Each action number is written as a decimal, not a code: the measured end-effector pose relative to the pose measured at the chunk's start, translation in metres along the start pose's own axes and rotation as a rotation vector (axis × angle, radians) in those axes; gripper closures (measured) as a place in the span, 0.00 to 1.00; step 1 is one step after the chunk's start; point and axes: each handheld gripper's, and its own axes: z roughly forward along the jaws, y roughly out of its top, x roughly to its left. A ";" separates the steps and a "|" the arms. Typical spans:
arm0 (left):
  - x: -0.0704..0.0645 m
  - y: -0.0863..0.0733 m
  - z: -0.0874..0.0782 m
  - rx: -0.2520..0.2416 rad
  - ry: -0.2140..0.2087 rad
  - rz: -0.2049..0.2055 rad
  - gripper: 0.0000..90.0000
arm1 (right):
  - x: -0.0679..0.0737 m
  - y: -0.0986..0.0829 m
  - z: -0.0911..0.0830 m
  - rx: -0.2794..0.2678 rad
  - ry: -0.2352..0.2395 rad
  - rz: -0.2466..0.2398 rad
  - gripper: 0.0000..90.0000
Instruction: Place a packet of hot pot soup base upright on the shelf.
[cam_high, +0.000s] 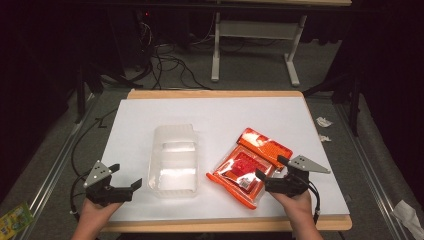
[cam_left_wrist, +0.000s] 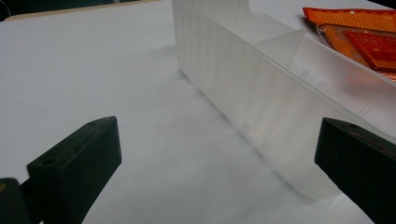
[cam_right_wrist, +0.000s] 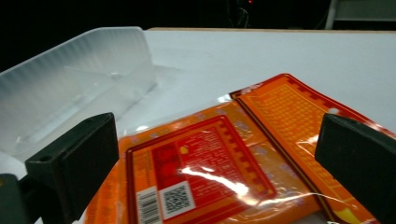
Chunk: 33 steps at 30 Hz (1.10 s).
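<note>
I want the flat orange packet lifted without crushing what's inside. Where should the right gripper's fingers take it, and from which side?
Probably by the near edge of the orange packet, approached low from the person's side. It lies flat on the table, so only its thin rim offers the fingers a bite. The right gripper hovers there, open, and the clear tray blocks the left side.

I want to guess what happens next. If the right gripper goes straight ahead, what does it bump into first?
Most likely the orange packet. The right gripper is open and the packet lies right in front of its jaws, though how high it hovers is unclear.
</note>
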 end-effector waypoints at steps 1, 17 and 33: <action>0.000 0.000 0.000 0.000 0.001 -0.001 0.01 | -0.004 0.000 0.000 0.001 -0.008 0.009 0.00; -0.001 -0.002 0.006 0.020 0.014 -0.009 0.01 | -0.087 -0.002 0.018 0.049 -0.128 0.201 0.02; -0.008 -0.002 0.005 0.034 0.024 0.034 0.01 | -0.118 -0.010 0.040 0.114 -0.114 0.362 0.21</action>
